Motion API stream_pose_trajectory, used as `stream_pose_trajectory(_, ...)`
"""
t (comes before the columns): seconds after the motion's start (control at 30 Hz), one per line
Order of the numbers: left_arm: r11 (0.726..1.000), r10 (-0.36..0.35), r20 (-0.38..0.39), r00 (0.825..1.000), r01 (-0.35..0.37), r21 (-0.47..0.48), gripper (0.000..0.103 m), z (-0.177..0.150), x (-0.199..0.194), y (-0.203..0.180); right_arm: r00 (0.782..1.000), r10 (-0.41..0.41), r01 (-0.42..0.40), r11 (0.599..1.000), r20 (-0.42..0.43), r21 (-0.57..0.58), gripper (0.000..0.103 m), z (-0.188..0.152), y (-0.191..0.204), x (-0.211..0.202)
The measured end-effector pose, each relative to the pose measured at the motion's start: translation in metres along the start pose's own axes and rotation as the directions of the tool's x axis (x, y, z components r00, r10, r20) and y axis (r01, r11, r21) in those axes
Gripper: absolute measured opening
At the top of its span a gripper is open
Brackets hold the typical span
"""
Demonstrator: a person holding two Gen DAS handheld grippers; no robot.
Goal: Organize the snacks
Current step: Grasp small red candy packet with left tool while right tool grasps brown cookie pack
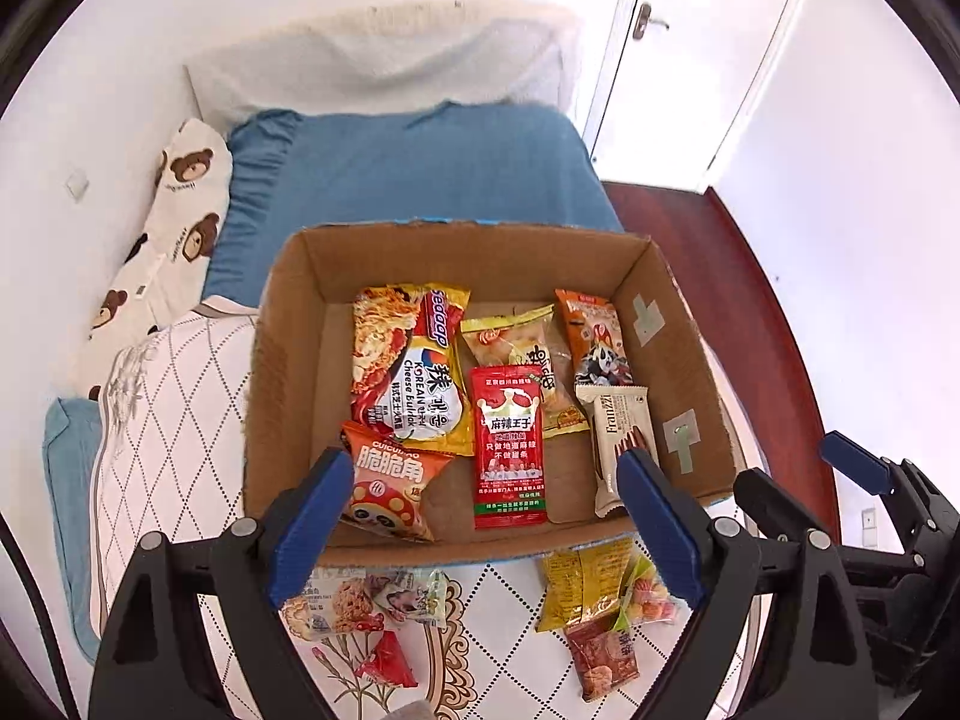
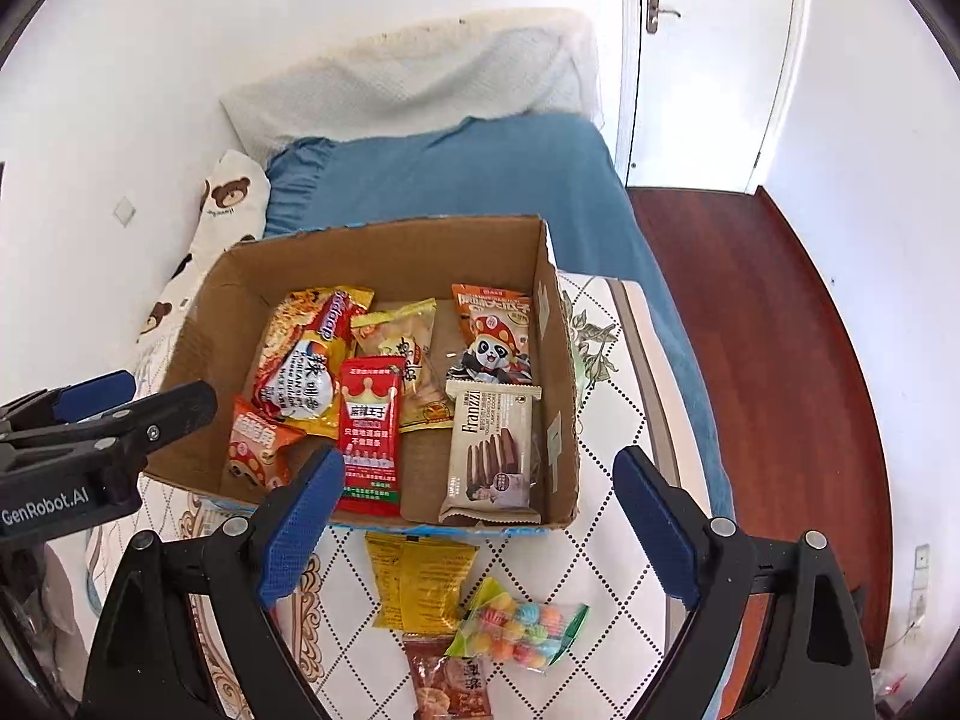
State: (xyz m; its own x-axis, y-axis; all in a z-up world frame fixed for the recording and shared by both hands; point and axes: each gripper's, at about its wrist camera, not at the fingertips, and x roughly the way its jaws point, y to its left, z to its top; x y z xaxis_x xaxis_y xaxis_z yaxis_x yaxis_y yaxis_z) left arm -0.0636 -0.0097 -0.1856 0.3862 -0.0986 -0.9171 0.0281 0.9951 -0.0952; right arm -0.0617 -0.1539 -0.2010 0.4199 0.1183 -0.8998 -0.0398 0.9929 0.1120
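Loose snacks: candy bag (image 2: pixel 521 630) and yellow packet (image 2: pixel 420 582) on the bed, just outside the cardboard box's (image 2: pixel 558 360) near wall; probably light, crinkly, slippery; pinch an edge seam.
Box contents: six packets lying flat.
Left gripper (image 1: pixel 486 516): jaws spread, empty, above the box's near wall.
Right gripper (image 2: pixel 480 528): jaws spread, empty.

Bed: we see a mattress (image 2: pixel 624 420) with a white quilted cover, diamond stitching and a floral print.
Far end: we see a blue blanket (image 1: pixel 420 180) spread over it, with a white towel-like cloth (image 1: pixel 390 60) beyond that.
Wall side: we see a bear-print pillow (image 1: pixel 180 210) lying along the edge.
Box: we see an open cardboard box (image 1: pixel 288 360) sitting flat on the quilted cover, partly over the blue blanket.
Loose in front of the box: we count a yellow packet (image 2: pixel 420 582), a clear bag of coloured candies (image 2: pixel 516 630), a brown-red packet (image 2: pixel 447 684), a pale snack packet (image 1: pixel 327 606) and a small red wrapper (image 1: pixel 387 660), all directly on the cover.
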Motion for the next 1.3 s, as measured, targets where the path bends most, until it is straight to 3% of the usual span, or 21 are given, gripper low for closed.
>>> stream_pose_trajectory(0.47,1.0,-0.013,0.168,0.986,0.011,0.014,0.09,-0.061,-0.076,0.004,0.985,0.046,-0.048,0.999,0.166,0.008,0.093,-0.04,0.017,-0.083)
stream_pose_trajectory(0.57,1.0,0.004,0.181,0.984,-0.005,0.002,0.09,-0.074,-0.081,0.009,0.983,0.062,-0.067,0.997,0.172,0.024,0.093,-0.049,0.019,-0.089)
stream_pose_trajectory(0.7,0.999,0.045,0.172,0.984,-0.04,-0.033,0.09,-0.093,-0.077,0.027,0.988,0.093,-0.099,0.994,0.12,0.047,0.093,-0.066,0.02,-0.078)
stream_pose_trajectory(0.87,0.99,0.118,0.088,0.989,-0.111,-0.086,0.09,-0.125,-0.049,0.064,0.993,0.113,-0.108,0.988,-0.039,0.109,0.093,-0.098,0.014,-0.023)
stream_pose_trajectory(1.03,0.975,0.157,-0.086,0.984,-0.168,-0.143,0.09,-0.165,-0.002,0.11,0.972,0.134,-0.101,0.98,-0.193,0.173,0.093,-0.14,0.009,0.042)
stream_pose_trajectory(1.17,0.972,0.126,-0.212,0.969,-0.163,-0.167,0.09,-0.193,0.035,0.127,0.954,0.115,-0.063,0.98,-0.278,0.187,0.093,-0.167,0.008,0.083)
stream_pose_trajectory(1.3,0.981,0.045,-0.297,0.954,-0.099,-0.168,0.09,-0.203,0.068,0.121,0.937,0.094,-0.03,0.981,-0.337,0.193,0.093,-0.187,0.006,0.112)
